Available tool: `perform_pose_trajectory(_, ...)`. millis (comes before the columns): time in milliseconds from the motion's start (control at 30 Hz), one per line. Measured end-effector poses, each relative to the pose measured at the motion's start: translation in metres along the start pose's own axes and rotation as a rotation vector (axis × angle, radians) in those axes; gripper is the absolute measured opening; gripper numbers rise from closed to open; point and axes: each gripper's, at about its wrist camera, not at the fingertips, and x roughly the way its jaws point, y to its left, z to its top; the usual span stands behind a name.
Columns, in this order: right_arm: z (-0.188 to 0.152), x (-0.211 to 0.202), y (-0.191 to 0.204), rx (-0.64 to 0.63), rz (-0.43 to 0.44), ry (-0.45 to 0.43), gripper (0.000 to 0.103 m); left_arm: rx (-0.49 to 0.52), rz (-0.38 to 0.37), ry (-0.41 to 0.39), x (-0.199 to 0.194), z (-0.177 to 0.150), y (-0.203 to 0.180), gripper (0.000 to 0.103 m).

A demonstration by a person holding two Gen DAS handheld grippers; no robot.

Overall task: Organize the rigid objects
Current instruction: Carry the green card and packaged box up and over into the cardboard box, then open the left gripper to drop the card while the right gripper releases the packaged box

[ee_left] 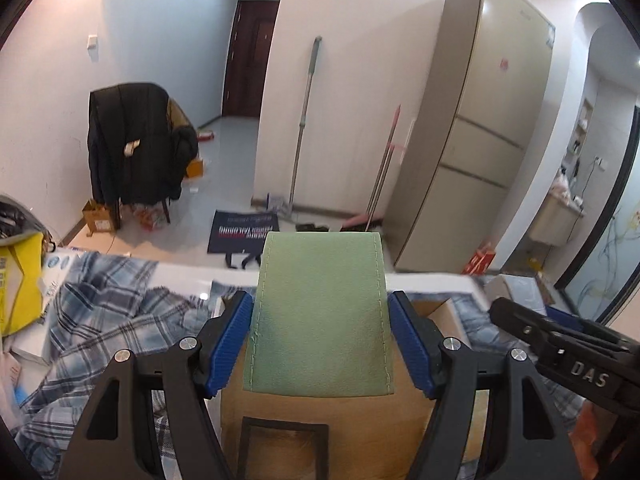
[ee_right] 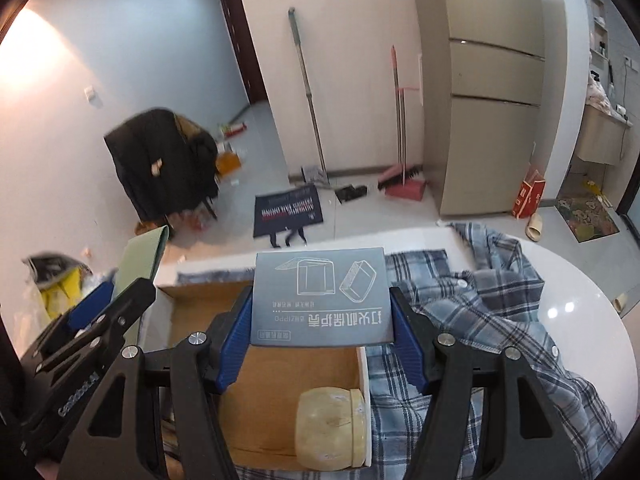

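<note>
A: Your left tongs (ee_left: pixel 320 340) are pinching a green case (ee_left: pixel 320 312); both blue pads (ee_left: pixel 230 344) press on its side edges, and it stands upright between them with its stitched seams running top to bottom.

B: And the right?

A: Your right tongs (ee_right: pixel 322 332) are clamped on a flat grey box (ee_right: pixel 320 296) printed with line drawings and Chinese characters. The pads sit against its two short edges and the printed face looks toward the camera.

B: Where are both things in relation to the carton?

A: Both hang above the open cardboard box (ee_right: pixel 276 396) on the white table (ee_right: pixel 600 320). In the right wrist view the grey box is over the carton's far half, and the green case shows at the left, just beyond the carton's left wall. In the left wrist view the carton's brown floor lies right under the green case, with a dark rectangular frame (ee_left: pixel 284 444) lying in it near the bottom edge.

B: Anything else in the carton?

A: A pale yellowish jar (ee_right: pixel 332 428) lies on its side in the near right corner, against the white wall of the carton.

B: And around it?

A: A blue plaid shirt (ee_right: pixel 480 320) is spread on the table, touching the carton. Your two tongs are close together, side by side; each shows at the edge of the other's view.
</note>
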Motion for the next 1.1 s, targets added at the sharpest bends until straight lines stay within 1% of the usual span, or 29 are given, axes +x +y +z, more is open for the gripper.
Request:
perform_pose_trajectory(100, -0.002, 0.007, -0.002, 0.012, 0.021, 0.028, 0.063, -0.003, -0.007, 0.039, 0.014, -0.008, 0.007, 0.072)
perform_pose_trajectory(133, -0.002, 0.008, -0.003, 0.012, 0.019, 0.032, 0.063, -0.014, -0.008, 0.065, 0.02, -0.011, 0.009, 0.072)
perform_pose_trajectory(300, -0.002, 0.012, -0.006, 0.017, 0.006, 0.046, 0.063, -0.071, -0.065, 0.135, 0.036, -0.025, 0.014, 0.072)
perform_pose_trajectory(367, 0.0, 0.012, -0.008, 0.01, -0.017, 0.038, 0.063, -0.073, -0.065, 0.151, 0.041, -0.031, 0.008, 0.072)
perform_pose_trajectory(467, 0.0, 0.014, -0.006, -0.04, -0.114, 0.008, 0.063, -0.077, -0.049, 0.159, 0.045, -0.036, 0.002, 0.072)
perform_pose_trajectory(500, 0.001, 0.016, -0.007, -0.044, -0.119, 0.012, 0.063, -0.079, -0.056, 0.163, 0.046, -0.037, 0.001, 0.072)
perform_pose_trajectory(600, 0.001, 0.023, -0.014, -0.007, -0.057, 0.055, 0.063, -0.087, -0.082, 0.162, 0.046, -0.04, -0.003, 0.072)
perform_pose_trajectory(633, 0.001, 0.024, -0.018, 0.005, -0.048, 0.062, 0.063, -0.084, -0.095, 0.17, 0.047, -0.041, -0.007, 0.072)
perform_pose_trajectory(767, 0.003, 0.02, -0.024, 0.009, -0.089, 0.038, 0.063, -0.081, -0.135, 0.227, 0.054, -0.046, -0.019, 0.072)
perform_pose_trajectory(833, 0.003, 0.018, -0.023, 0.012, -0.099, 0.031, 0.063, -0.058, -0.13, 0.227, 0.054, -0.047, -0.024, 0.072)
perform_pose_trajectory(933, 0.002, 0.02, -0.019, 0.0, -0.074, 0.042, 0.063, -0.052, -0.132, 0.229, 0.052, -0.049, -0.028, 0.072)
perform_pose_trajectory(1000, 0.003, 0.019, -0.022, 0.012, -0.072, 0.041, 0.063, -0.066, -0.153, 0.232, 0.053, -0.05, -0.029, 0.072)
perform_pose_trajectory(1100, 0.003, 0.019, -0.023, 0.014, -0.076, 0.038, 0.063, -0.069, -0.193, 0.265, 0.056, -0.053, -0.031, 0.074)
